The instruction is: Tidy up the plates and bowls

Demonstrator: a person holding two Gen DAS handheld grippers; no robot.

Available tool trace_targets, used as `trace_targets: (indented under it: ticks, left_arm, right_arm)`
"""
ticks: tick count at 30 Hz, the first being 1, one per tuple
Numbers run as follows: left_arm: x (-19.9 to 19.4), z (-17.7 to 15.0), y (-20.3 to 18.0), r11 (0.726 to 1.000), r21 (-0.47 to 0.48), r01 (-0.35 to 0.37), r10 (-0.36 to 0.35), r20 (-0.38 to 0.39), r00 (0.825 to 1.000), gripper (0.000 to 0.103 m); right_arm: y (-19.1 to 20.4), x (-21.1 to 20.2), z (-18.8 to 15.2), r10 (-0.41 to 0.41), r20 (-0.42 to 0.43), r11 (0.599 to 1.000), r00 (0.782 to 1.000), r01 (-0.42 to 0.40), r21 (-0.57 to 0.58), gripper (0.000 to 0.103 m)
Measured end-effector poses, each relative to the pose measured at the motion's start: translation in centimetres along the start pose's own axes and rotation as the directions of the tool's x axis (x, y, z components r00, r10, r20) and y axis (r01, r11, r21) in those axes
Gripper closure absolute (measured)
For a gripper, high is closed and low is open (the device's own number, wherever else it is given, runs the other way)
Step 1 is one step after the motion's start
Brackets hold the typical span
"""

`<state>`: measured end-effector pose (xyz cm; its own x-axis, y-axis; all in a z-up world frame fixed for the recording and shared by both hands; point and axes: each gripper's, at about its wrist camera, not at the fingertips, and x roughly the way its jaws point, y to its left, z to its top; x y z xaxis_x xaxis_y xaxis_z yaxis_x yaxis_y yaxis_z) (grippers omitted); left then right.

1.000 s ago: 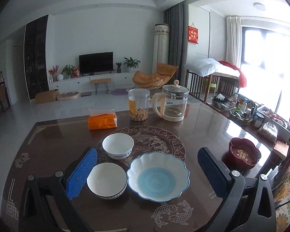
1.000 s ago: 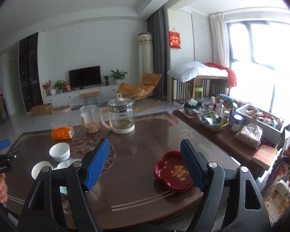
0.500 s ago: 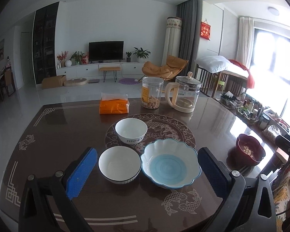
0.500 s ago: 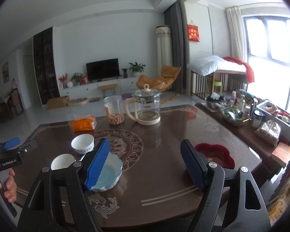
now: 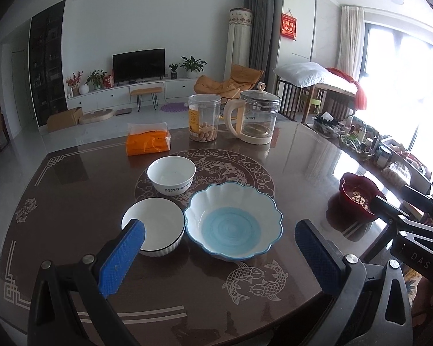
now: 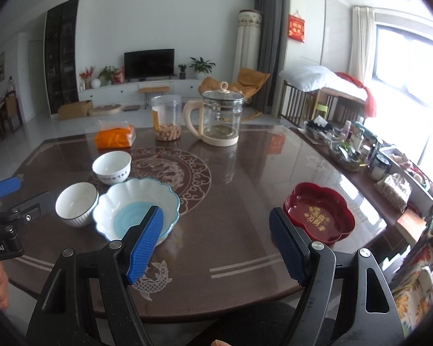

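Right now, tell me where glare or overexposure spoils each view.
Left wrist view: the window is blown out at right, and its glare streaks the table. Right wrist view: the window is blown out too, and sheen whitens the table beyond the red dish.

A pretty bright living room is seen: a plain white back wall [image 5: 147,26] is fronted by a black flat-screen TV [image 5: 138,65] set on a long low white cabinet [image 5: 124,96], with leafy potted plants [image 5: 193,65] lined up beside it. A tall dark shelving unit [image 5: 47,66] is placed at the left. The pale glossy tiled floor [image 5: 80,132] is lit from big windows [image 6: 410,57] on the right, where white curtains [image 6: 360,37] are hung. An orange lounge chair [image 5: 231,82] is parked near grey drapes [image 5: 259,26].
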<state>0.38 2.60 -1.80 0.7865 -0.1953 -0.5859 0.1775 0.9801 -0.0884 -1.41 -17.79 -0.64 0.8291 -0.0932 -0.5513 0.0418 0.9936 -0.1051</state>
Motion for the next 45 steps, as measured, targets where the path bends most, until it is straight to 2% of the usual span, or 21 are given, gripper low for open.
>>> trace_targets:
  ticks: [6,12,15,18,20,21,24,27,30,33,37,40,43,45]
  left_arm:
    - [0.3,-0.7,0.3,1.0,-0.017,-0.018,0.018,-0.033,0.999,0.0]
    - [1.2,-1.5,0.4,0.998,0.001,-0.063,0.063,-0.068,0.996,0.0]
    - [2.1,-2.3,0.9,0.998,-0.015,-0.064,0.062,-0.115,0.991,0.0]
    - [3.1,-3.2,1.3,0.998,-0.055,-0.025,0.015,-0.171,0.985,0.0]
    - [4.0,-3.7,1.5,0.996,-0.088,0.022,-0.039,-0.197,0.98,0.0]
    - [4.4,-3.8,1.5,0.994,-0.101,0.04,-0.06,-0.205,0.977,0.0]
    - [6.4,-4.1,1.8,0.989,-0.133,0.061,-0.09,-0.233,0.968,0.0]
    - [8.6,-4.4,2.6,0.977,-0.209,0.044,-0.101,-0.272,0.957,0.002]
    - [10.5,-4.9,3.1,0.953,-0.303,0.011,-0.109,-0.309,0.945,0.008]
    - [12.2,-6.0,2.7,0.917,-0.399,-0.008,-0.144,-0.351,0.925,0.016]
    - [14.1,-7.1,2.0,0.877,-0.479,-0.043,-0.158,-0.373,0.914,0.024]
    - [15.3,-7.0,1.9,0.852,-0.519,-0.067,-0.146,-0.36,0.922,0.027]
    - [16.3,-7.0,2.0,0.833,-0.545,-0.097,-0.121,-0.35,0.929,0.028]
    - [16.8,-7.0,2.3,0.82,-0.559,-0.12,-0.102,-0.349,0.932,0.03]
  right_arm:
    - [0.1,0.3,-0.2,-0.018,-0.041,1.0,0.999,0.019,0.007,0.024]
    - [-0.3,-0.1,-0.4,-0.028,-0.034,0.999,0.999,0.028,0.018,0.024]
    - [-1.2,-1.4,-0.6,-0.024,0.038,0.997,0.999,0.021,0.076,0.024]
    - [-2.0,-3.0,-0.8,-0.024,0.181,0.994,0.983,0.004,0.11,0.024]
    - [-1.9,-3.1,-1.0,0.02,0.255,0.996,0.967,-0.041,0.077,0.023]
    - [-1.8,-2.7,-1.0,0.057,0.258,0.995,0.965,-0.077,0.067,0.019]
    - [-2.0,0.2,-1.2,0.21,0.185,0.967,0.96,-0.232,0.105,0.018]
    - [-1.8,4.0,-1.5,0.294,0.061,0.946,0.954,-0.299,0.123,0.018]
    - [-1.5,7.5,-1.2,0.272,-0.062,0.96,0.96,-0.266,0.091,0.018]
    - [-1.4,10.4,-0.5,0.256,-0.134,0.966,0.957,-0.25,0.06,0.018]
    - [-0.9,13.0,0.7,0.287,-0.165,0.957,0.944,-0.289,0.007,0.018]
    - [0.4,15.4,1.8,0.301,-0.172,0.944,0.938,-0.318,-0.082,0.018]
    - [1.3,19.2,2.5,0.355,-0.238,0.918,0.904,-0.385,-0.096,0.019]
    - [2.0,21.8,2.6,0.398,-0.287,0.896,0.871,-0.437,-0.084,0.02]
